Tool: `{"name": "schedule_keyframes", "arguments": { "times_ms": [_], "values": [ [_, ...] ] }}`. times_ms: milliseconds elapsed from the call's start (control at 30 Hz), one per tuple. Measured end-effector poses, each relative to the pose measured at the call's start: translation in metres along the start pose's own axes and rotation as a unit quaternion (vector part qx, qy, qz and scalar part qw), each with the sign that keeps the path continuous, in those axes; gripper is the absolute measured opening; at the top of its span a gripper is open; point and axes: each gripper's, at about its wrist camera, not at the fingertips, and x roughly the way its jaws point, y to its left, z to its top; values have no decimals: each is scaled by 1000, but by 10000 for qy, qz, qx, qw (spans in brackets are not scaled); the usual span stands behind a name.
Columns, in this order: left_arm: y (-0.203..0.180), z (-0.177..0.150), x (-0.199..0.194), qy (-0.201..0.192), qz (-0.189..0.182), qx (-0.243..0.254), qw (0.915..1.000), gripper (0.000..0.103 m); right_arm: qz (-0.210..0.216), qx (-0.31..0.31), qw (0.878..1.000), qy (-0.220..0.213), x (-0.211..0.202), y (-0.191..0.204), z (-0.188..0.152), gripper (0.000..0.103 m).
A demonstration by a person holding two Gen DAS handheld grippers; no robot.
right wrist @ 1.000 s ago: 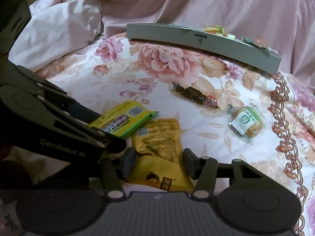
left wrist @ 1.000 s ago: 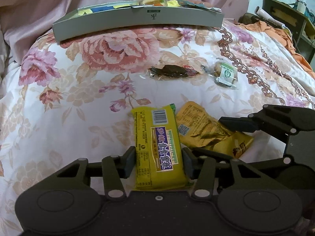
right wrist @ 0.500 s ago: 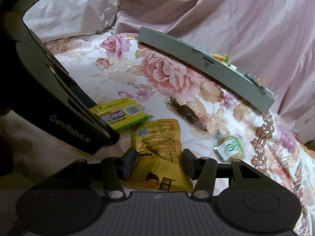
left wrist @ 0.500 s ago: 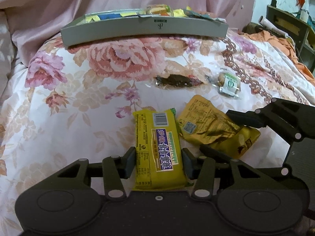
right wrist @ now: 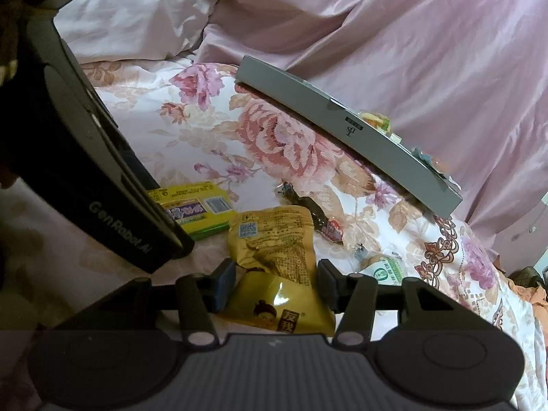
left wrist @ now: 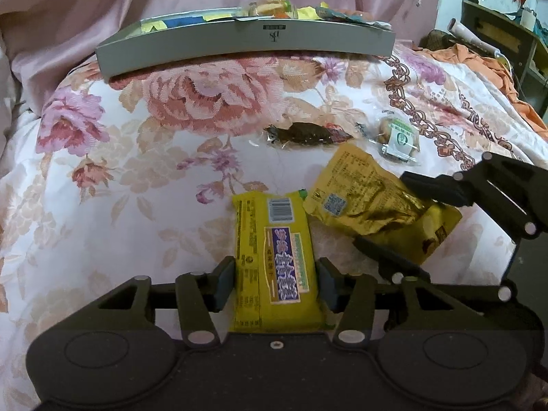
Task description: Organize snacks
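Yellow bar (left wrist: 274,260) sits near us on the floral bedspread (left wrist: 120,171), lengthwise between the jaws of the left gripper (left wrist: 275,284). Those jaws have just been opening, so we'd call the bar let go, not pinched. Just to its right, the right gripper (right wrist: 275,282) looks clamped on the gold pouch (right wrist: 274,239), which is crumpled and touches the bar's far right corner.

How we'd play it: squeeze the bar again across its width before lifting. Bring the pouch up slowly so it doesn't drag the bar. Then carry both to the far grey tray (left wrist: 239,44) and clear its front wall before letting go. Slippery film, so grip firm.

What we can't make out:
- The tray's inside is mostly hidden by its wall. Only a few wrapper tops show.
- The bar's near end goes under the gripper body.
- The left gripper blocks much of the right view.
- A dark candy (left wrist: 304,133) and a round biscuit (left wrist: 399,138) lie farther off, labels unreadable.
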Motion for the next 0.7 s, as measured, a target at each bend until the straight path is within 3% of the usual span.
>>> {"name": "schedule_keyframes", "arguments": {
  "times_ms": [133, 333, 467, 700],
  "values": [
    [-4, 5, 6, 28, 59, 191, 9998, 62, -29, -20, 10000, -4, 0, 1, 0, 57],
    [-9, 6, 8, -21, 124, 466, 9988, 51, -70, -39, 10000, -19, 0, 0, -1, 57],
    [-5, 4, 3, -136, 85, 289, 9995, 50, -105, -40, 9999, -67, -1, -1, -1, 57],
    [-2, 10, -23, -691, 57, -209, 9974, 50, -238, -22, 9992, -314, -8, -5, 3, 57]
  ]
}}
